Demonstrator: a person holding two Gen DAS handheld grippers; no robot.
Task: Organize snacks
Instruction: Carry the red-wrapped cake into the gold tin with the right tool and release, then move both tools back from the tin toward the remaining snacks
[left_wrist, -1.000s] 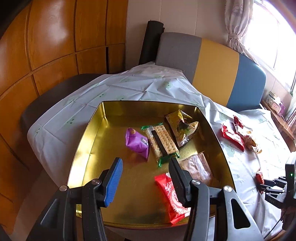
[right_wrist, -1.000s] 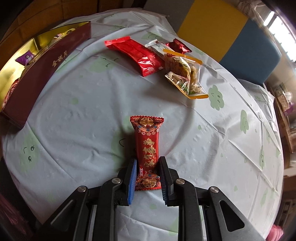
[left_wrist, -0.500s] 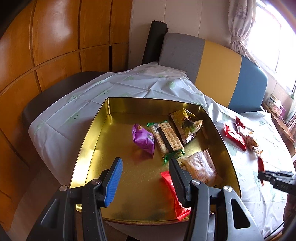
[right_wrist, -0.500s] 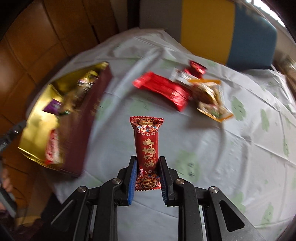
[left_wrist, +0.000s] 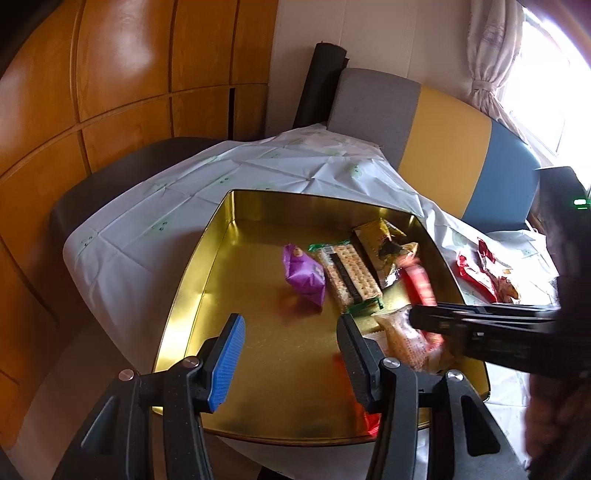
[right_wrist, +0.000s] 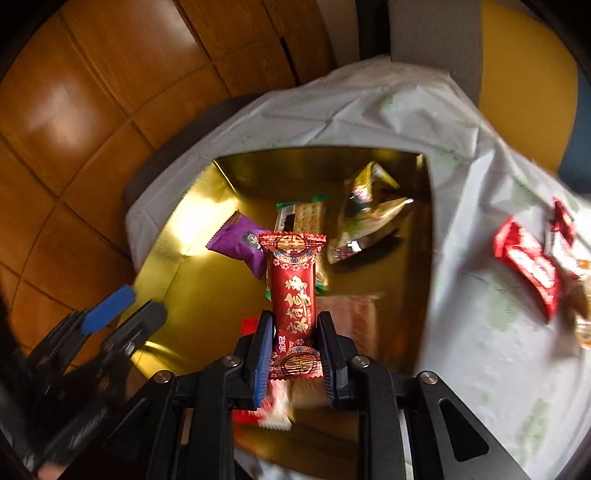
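Table (left_wrist: 155, 221) is draped in a pale, creased cloth with faint green marks. Wood-panelled wall on the left, a grey, yellow and blue padded seat back (left_wrist: 439, 122) behind, a tied curtain (left_wrist: 487, 55) and bright window at upper right.

A gold tin tray (left_wrist: 221, 229) sits on the cloth. Inside it: a purple packet (left_wrist: 303, 275), a cracker pack (left_wrist: 349, 275) just beside it, and a gold-green packet (left_wrist: 384, 240) nearer the far wall.

Left tongs (left_wrist: 291, 354) hang over the tray's near part, spread, nothing between the pads.

Right tongs (right_wrist: 293, 347) are pressed onto the lower end of a red wrapped snack (right_wrist: 293, 284), which stands upright above the tray interior.

More red packets (right_wrist: 528, 262) lie on the cloth right of the tray, outside it.

Limits: the right wrist view is motion-blurred, so the loose packets are indistinct. In the left wrist view the right tongs cross the tray's right side and cover part of a clear packet (left_wrist: 402, 339); a red wrapper behind the left tongs' finger is largely hidden
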